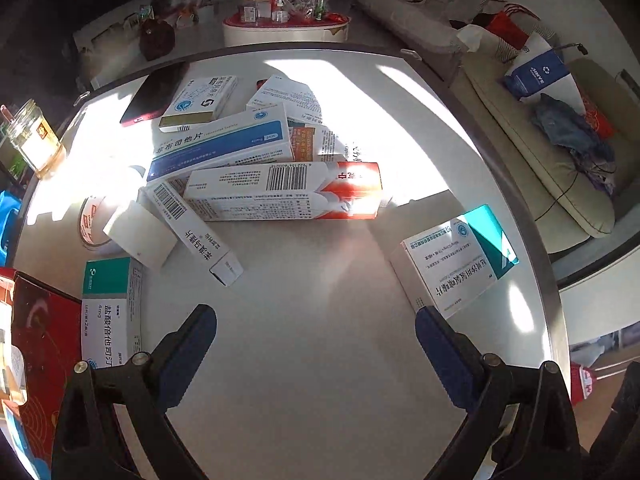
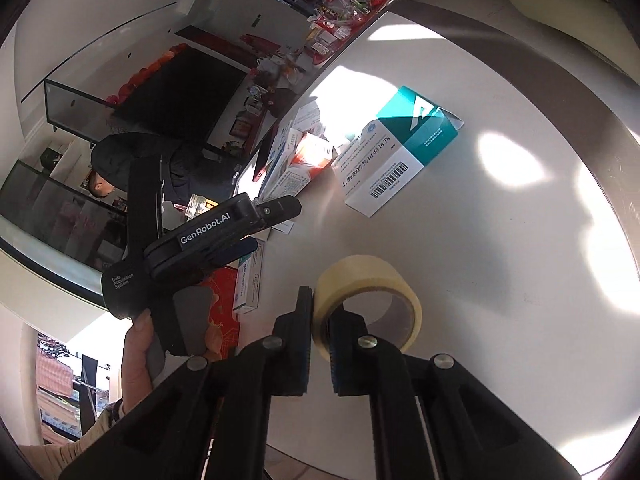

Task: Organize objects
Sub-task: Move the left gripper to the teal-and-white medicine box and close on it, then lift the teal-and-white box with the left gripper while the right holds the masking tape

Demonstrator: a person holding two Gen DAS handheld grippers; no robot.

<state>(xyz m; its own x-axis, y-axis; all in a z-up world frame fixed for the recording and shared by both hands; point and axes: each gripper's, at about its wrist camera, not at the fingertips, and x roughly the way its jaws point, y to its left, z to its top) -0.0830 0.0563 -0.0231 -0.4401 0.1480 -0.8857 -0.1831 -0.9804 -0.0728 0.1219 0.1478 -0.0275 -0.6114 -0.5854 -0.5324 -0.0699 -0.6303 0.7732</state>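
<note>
While sunlight falls in patches over the white surface (image 1: 320, 340), a heap of medicine boxes (image 1: 256, 160) lies at its far left, with one teal box (image 1: 456, 264) apart at the right and a green box (image 1: 110, 312) at the near left edge. In the right wrist view the same teal box (image 2: 394, 152) sits well beyond the tape roll (image 2: 368, 300), which stands near the middle of the surface.

The right tongs (image 2: 320, 344) are closed on the tape roll's near wall, one finger outside the ring and one inside, so the roll is pinched through its thickness. The left tongs (image 1: 316, 332) are wide apart with nothing between them, hovering over bare surface between the green box and the teal box; a hand (image 2: 138, 344) carries them.

I judge the step in hand to be moving the tape roll to a tidy spot. To do it well, the pinch should hold firm so the roll does not swing, and the lift should go straight up before travelling, clear of the teal box. The left tongs look placed to take a box next; squaring up to a box's narrow sides would give a surer hold.
</note>
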